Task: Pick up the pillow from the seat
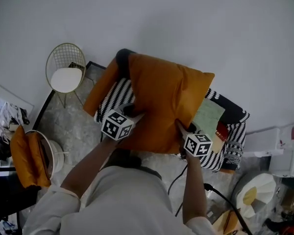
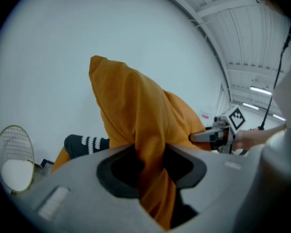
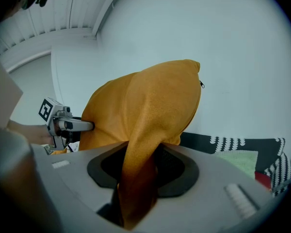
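An orange pillow (image 1: 165, 102) hangs lifted above the seat (image 1: 231, 131), which is draped in a black-and-white patterned cover. My left gripper (image 1: 129, 112) is shut on the pillow's near left edge; orange fabric (image 2: 153, 174) is bunched between its jaws. My right gripper (image 1: 182, 129) is shut on the near right edge, with a fold of the pillow (image 3: 138, 178) pinched between its jaws. Each gripper view shows the other gripper (image 2: 218, 135) (image 3: 70, 125) biting the same pillow from the opposite side. A second orange cushion (image 1: 100, 88) lies at the seat's left end.
A gold wire chair (image 1: 65, 72) with a white round pad stands to the left by the wall. A round basket (image 1: 41, 153) holding orange cushions sits at lower left. A green cloth (image 1: 209, 115) and red item lie on the seat. A black cable (image 1: 220, 199) trails over the floor.
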